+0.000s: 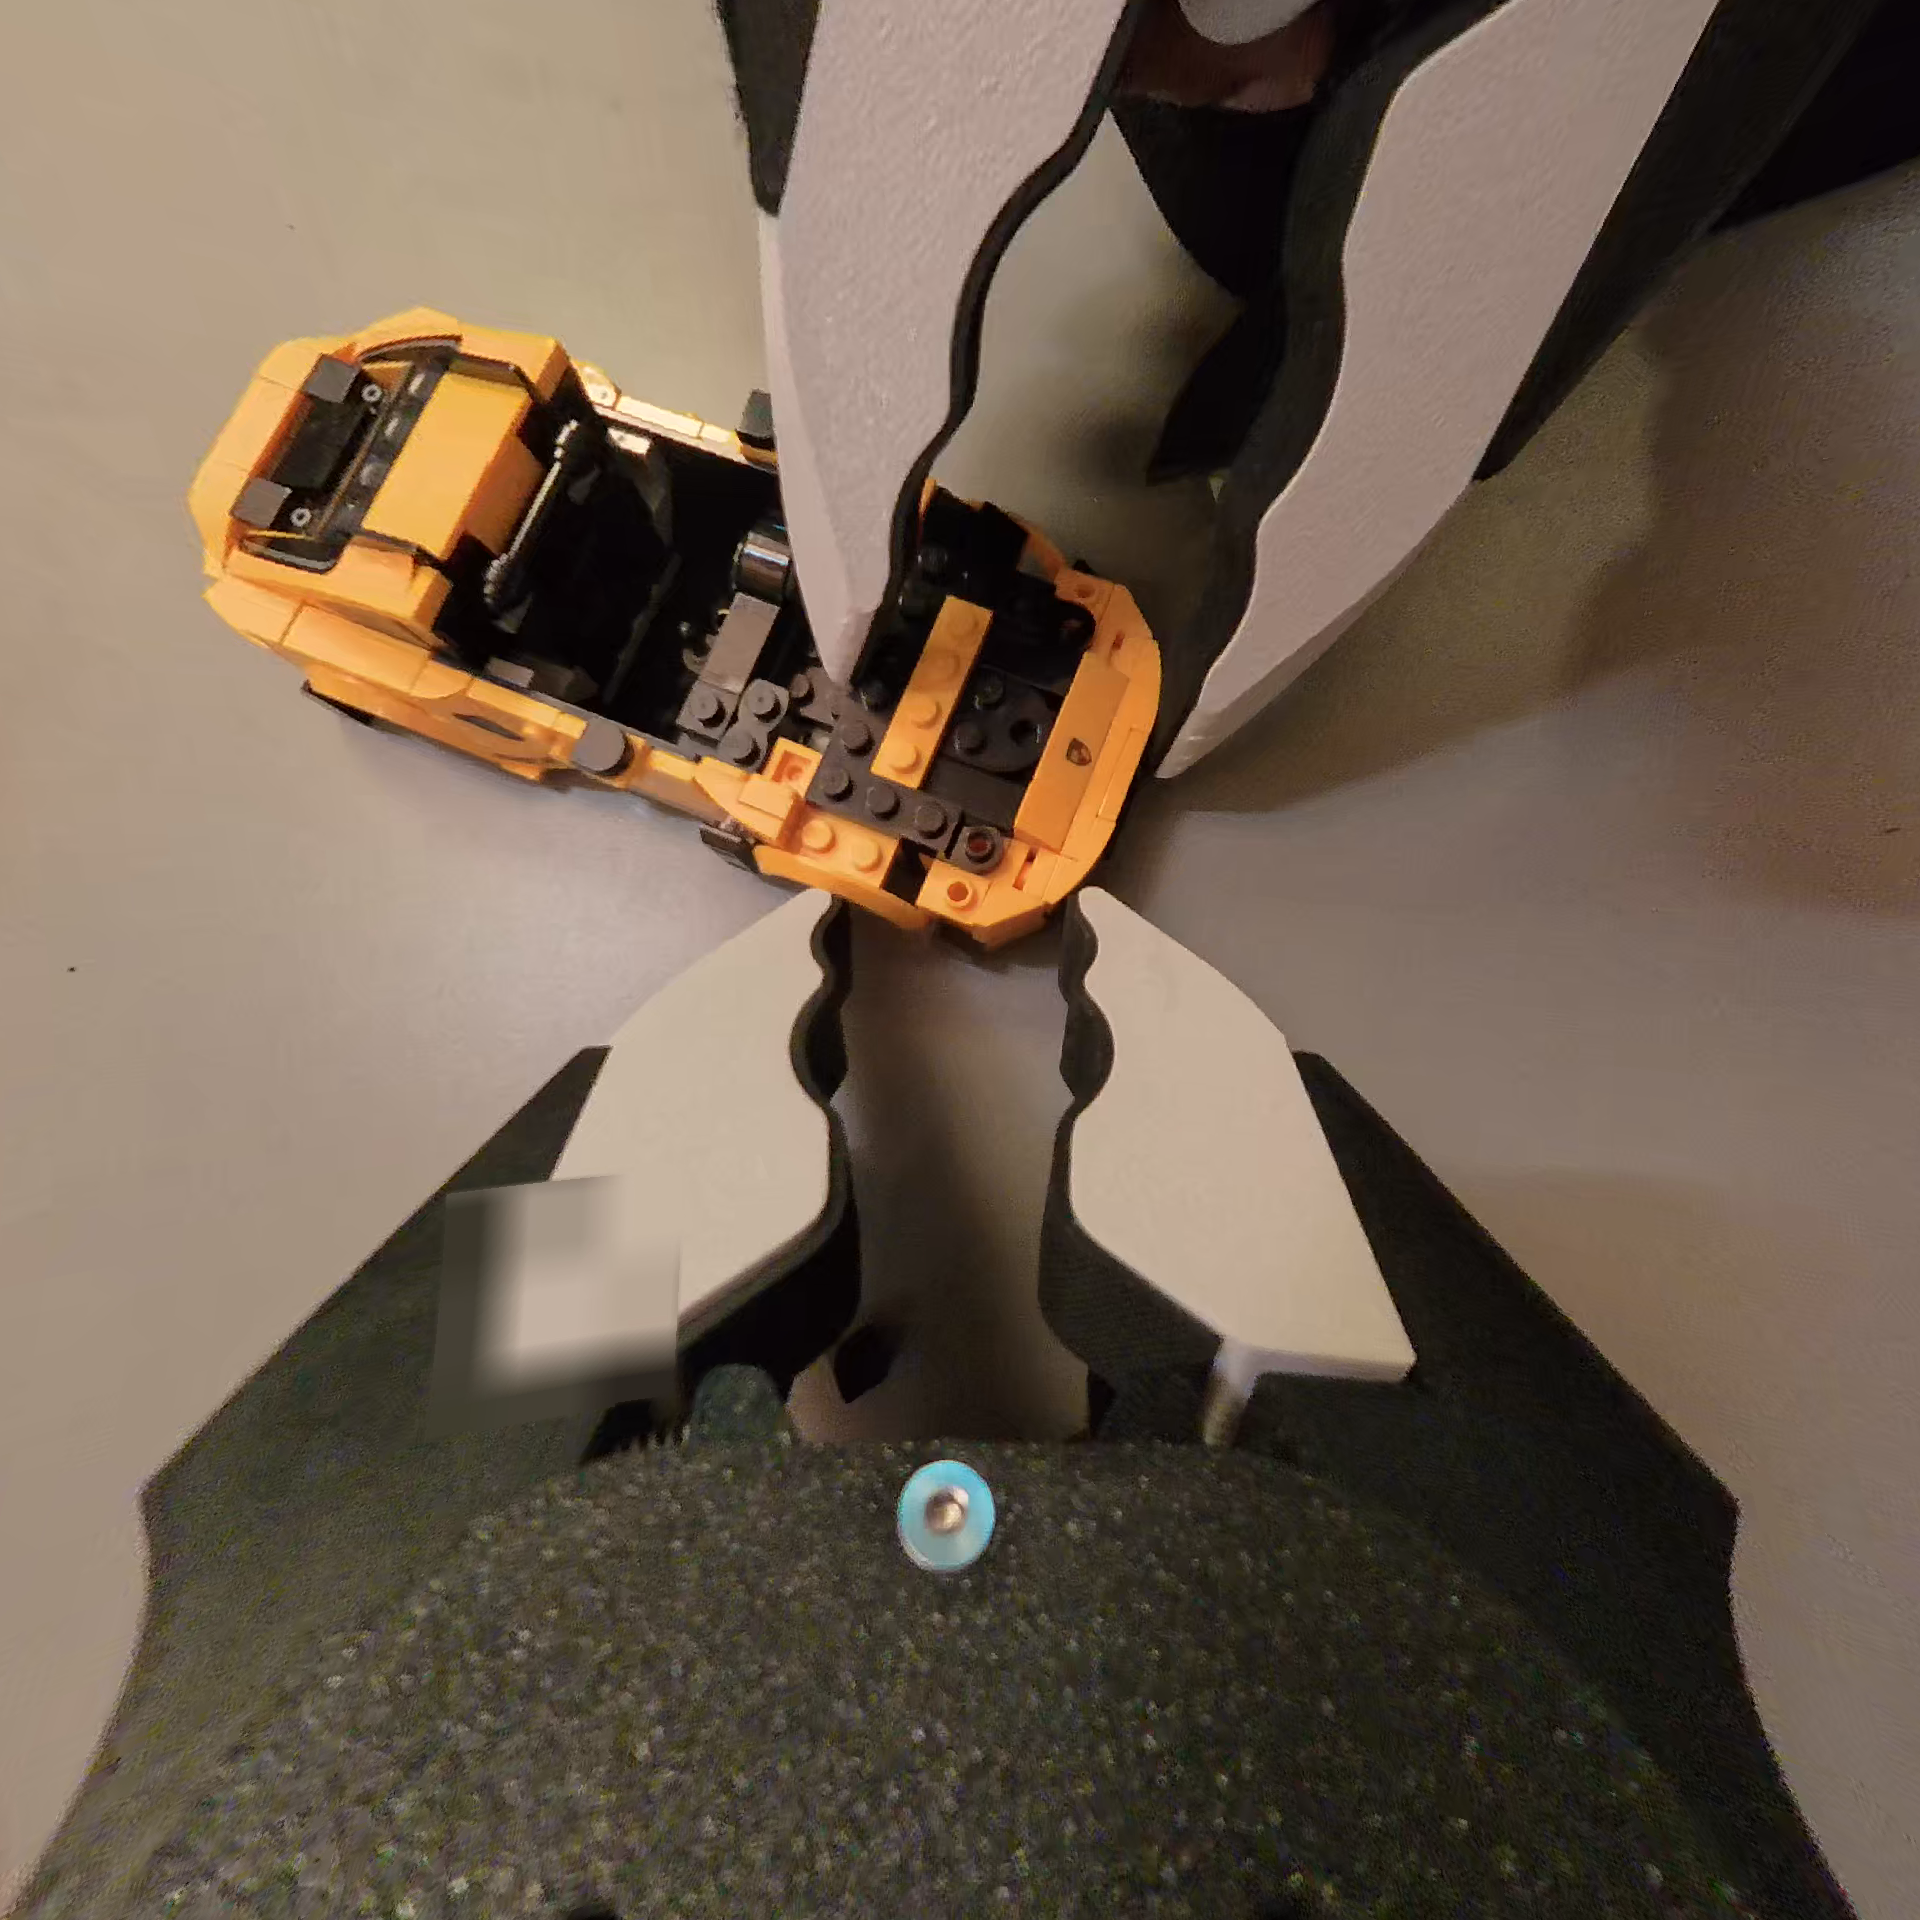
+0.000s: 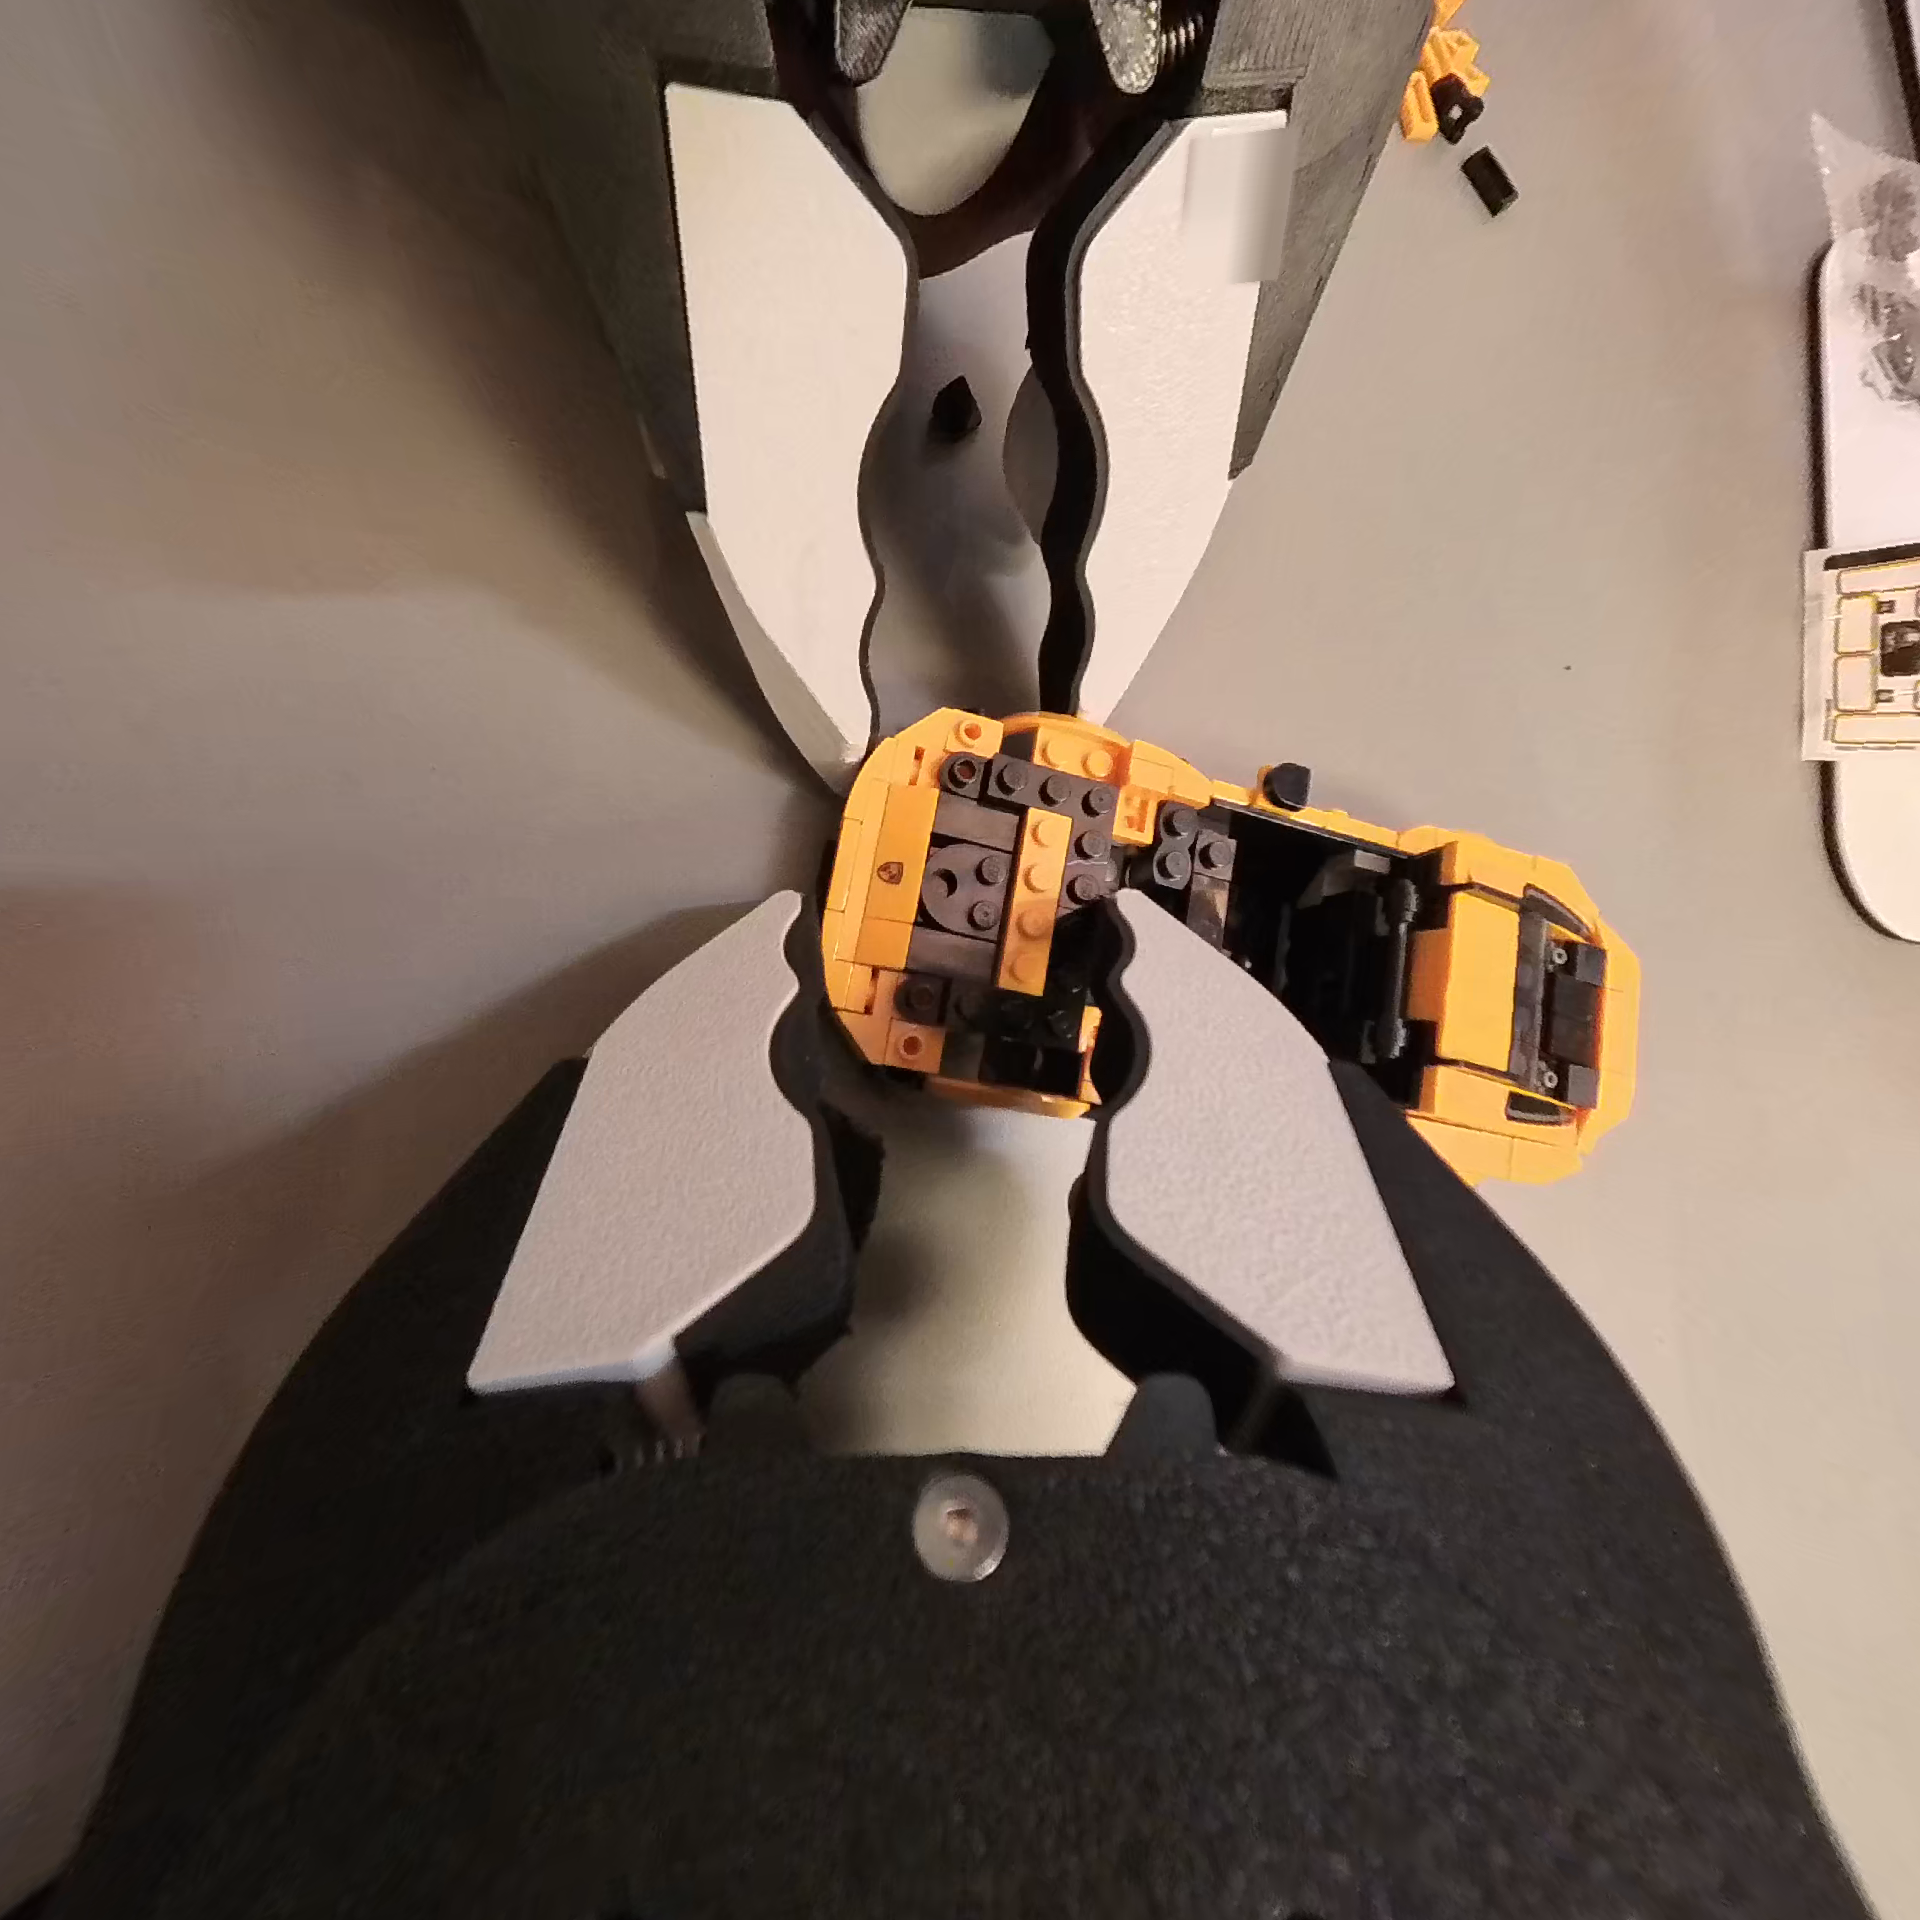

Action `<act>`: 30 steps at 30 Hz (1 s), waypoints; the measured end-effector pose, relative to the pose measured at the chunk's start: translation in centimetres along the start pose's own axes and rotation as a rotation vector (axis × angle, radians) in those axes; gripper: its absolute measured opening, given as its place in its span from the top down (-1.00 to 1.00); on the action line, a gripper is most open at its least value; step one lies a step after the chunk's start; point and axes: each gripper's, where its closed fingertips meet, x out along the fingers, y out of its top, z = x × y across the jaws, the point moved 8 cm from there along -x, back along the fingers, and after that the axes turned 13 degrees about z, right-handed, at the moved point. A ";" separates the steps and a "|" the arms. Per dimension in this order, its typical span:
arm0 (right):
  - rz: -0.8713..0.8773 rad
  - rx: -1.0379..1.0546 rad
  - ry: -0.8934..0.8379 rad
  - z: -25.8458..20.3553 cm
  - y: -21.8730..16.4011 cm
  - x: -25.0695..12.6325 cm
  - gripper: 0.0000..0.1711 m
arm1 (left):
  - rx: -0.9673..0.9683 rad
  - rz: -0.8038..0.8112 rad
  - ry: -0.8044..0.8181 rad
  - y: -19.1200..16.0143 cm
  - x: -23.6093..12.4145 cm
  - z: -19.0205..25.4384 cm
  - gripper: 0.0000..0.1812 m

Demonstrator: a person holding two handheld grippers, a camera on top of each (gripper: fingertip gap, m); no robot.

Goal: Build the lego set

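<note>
Orange and black lego car, part built, roof off, sits on a grey table. Studs and black interior show from above.

Left gripper has its jaws apart, tips just at the side of the car's nose, one tip either side of the corner; whether they touch it is unclear. In the right wrist view it comes in from the top, tips at the far side of the nose.

Right gripper has its jaws apart too, straddling the nose end of the car: one finger sits outside the front bumper, the other reaches down into the open body behind the studded hood. Contact looks close, but a firm clamp cannot be confirmed. In the left wrist view it comes in from the top, one tip in the cabin area, the other beside the bumper.

A small black piece lies on the table between the left gripper's fingers. Loose orange and black pieces lie at the top right. A white tray with a clear bag and a sticker sheet is at the right edge.
</note>
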 end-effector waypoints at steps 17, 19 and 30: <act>0.228 0.211 0.024 7.7 -4.8 -5.4 0.09 | -0.036 0.005 -0.047 -0.3 0.0 -0.6 0.31; 0.267 0.253 0.046 10.1 -5.7 -5.2 0.11 | -0.056 -0.007 -0.034 -0.2 0.2 -0.6 0.25; 0.235 0.257 0.439 13.4 -5.9 -0.6 0.12 | -0.147 0.012 0.103 0.5 1.4 0.1 0.19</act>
